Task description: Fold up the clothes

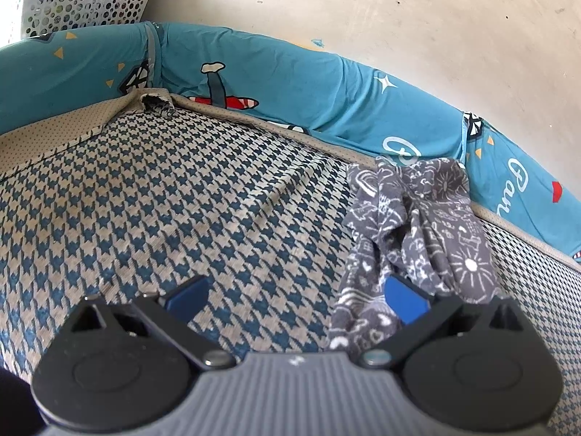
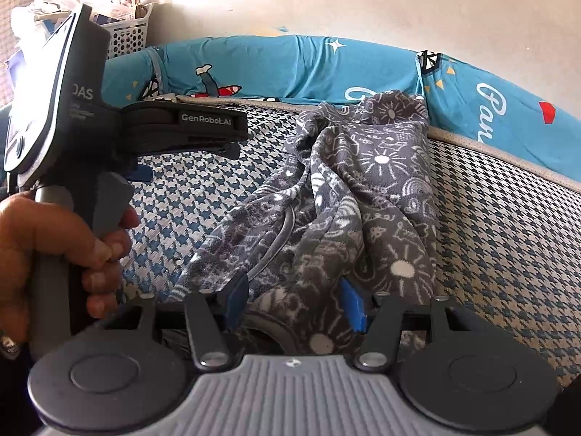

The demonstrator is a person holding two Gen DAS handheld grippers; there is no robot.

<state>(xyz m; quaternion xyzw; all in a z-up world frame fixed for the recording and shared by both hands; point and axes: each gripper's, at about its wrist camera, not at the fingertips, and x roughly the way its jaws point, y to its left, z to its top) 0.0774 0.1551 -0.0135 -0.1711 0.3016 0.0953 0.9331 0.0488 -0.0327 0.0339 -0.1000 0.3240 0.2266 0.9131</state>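
Left wrist view shows the left gripper [image 1: 296, 292] with its blue-padded fingers [image 1: 187, 296] spread wide over a blue-and-cream houndstooth woven mat [image 1: 181, 200]. Nothing is pinched; bare mat lies between the tips, and only the right-hand pad touches the edge of a crumpled grey garment with white doodle print [image 1: 417, 225], which lies ahead and to the right of this gripper. Beyond the mat runs a teal padded bumper with cartoon prints [image 1: 290, 83], and past that, at the far left corner, stands a white perforated plastic basket [image 1: 87, 7].

From the right wrist camera, the right gripper [image 2: 294, 303] has its jaws apart with the grey garment [image 2: 363, 189] bunched between them and stretching ahead; whether the pads press on the cloth cannot be told. To the left of this gripper, a person's hand [image 2: 54, 254] grips the handle of the left gripper [image 2: 141, 173], which points across the mat [image 2: 508, 236] towards the garment.
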